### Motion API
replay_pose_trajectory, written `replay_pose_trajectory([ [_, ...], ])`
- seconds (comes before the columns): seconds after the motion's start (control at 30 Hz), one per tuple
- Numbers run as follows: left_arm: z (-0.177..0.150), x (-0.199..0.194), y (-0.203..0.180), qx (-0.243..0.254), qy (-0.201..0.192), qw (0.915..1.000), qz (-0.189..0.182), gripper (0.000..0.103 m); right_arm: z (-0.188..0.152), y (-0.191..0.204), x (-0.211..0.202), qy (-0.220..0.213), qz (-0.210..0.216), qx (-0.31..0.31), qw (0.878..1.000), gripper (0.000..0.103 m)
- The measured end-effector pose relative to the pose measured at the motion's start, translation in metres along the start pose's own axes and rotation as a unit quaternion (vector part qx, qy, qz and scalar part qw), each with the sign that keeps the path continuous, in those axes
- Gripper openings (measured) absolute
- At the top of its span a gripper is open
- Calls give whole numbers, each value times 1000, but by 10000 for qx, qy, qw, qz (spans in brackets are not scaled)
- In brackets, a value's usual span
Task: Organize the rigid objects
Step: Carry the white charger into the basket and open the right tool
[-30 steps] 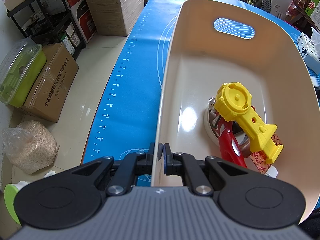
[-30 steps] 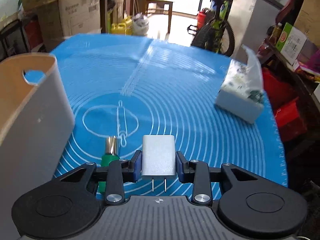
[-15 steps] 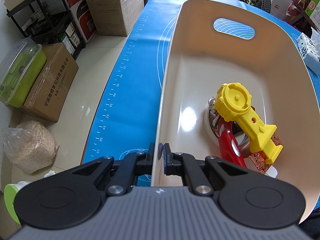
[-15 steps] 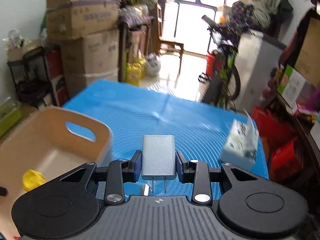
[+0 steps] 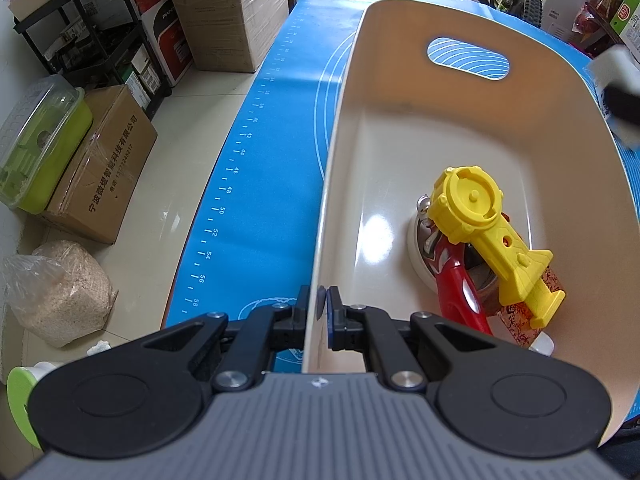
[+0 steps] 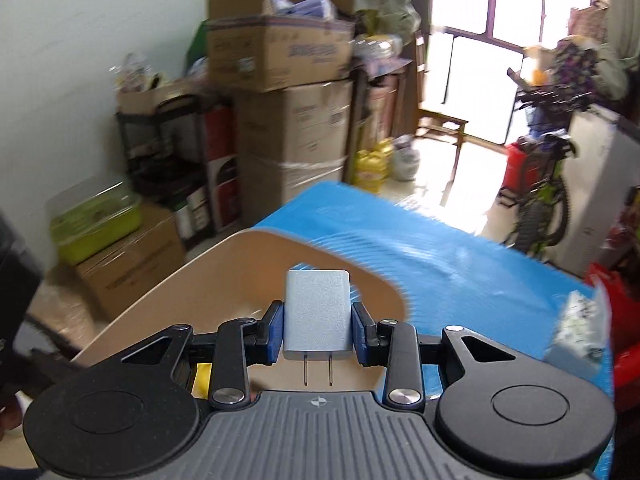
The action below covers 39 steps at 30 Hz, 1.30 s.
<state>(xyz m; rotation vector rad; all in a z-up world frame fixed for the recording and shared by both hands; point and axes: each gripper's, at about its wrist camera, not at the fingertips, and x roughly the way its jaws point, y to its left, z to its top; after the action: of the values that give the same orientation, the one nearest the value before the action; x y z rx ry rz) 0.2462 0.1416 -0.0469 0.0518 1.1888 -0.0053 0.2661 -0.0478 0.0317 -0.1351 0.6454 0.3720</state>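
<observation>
Silver-grey and boxy, the charger (image 6: 317, 311) sits clamped between the blue pads of your right gripper (image 6: 317, 327), fingers closed on its two flat sides. Its long axis runs straight out along the fingers: the rounded end points forward and away from you, and the two metal prongs point back toward the gripper body. It is in the air, touching nothing but the pads.

The relation that matters now: the beige bin (image 6: 224, 264) lies below and just ahead of those fingers, spreading to their left, with its curved rim showing past the charger's far end. In the left wrist view the carried charger appears only as a blurred pale block at the far right edge, so you cannot tell from there exactly how far over the rim it is. My judgement is that the drop calls for carrying a little further left and down over the opening before you let the fingers part.

Your left gripper (image 5: 322, 312) is pinched shut on the bin's near wall (image 5: 320, 240), one finger outside and one inside, steadying it on the blue mat (image 5: 256, 184) covering the counter. Inside, right of those fingers, a yellow toy (image 5: 480, 220) lies across a red toy (image 5: 456, 292) and a white disc (image 5: 418, 254); the floor nearer the fingers is bare.
</observation>
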Motion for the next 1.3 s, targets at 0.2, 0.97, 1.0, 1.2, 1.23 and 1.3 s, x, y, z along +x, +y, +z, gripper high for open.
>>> replay_pose_trajectory([
  [0.2,0,0,0,10,-1,10000,11,9,-20,31,20,454,402,-122,9981,42],
  [0.97,0,1,-1,15,-2,10000,18,9,-44,47,42,1293,772,-182,9884,54],
  [1.0,0,1,-1,15,-2,10000,18,9,-42,46,41,1270,773,-148,9888,61],
  [1.2,0,1,-2,14,0,10000,19,9,-35,37,33,1141,769,9,9905,70],
  [1.23,-1,1,-2,12,0,10000,19,9,-34,34,32,1124,768,51,9907,72],
  [1.3,0,1,-1,11,-1,10000,16,9,-32,29,28,1070,727,124,9915,74],
])
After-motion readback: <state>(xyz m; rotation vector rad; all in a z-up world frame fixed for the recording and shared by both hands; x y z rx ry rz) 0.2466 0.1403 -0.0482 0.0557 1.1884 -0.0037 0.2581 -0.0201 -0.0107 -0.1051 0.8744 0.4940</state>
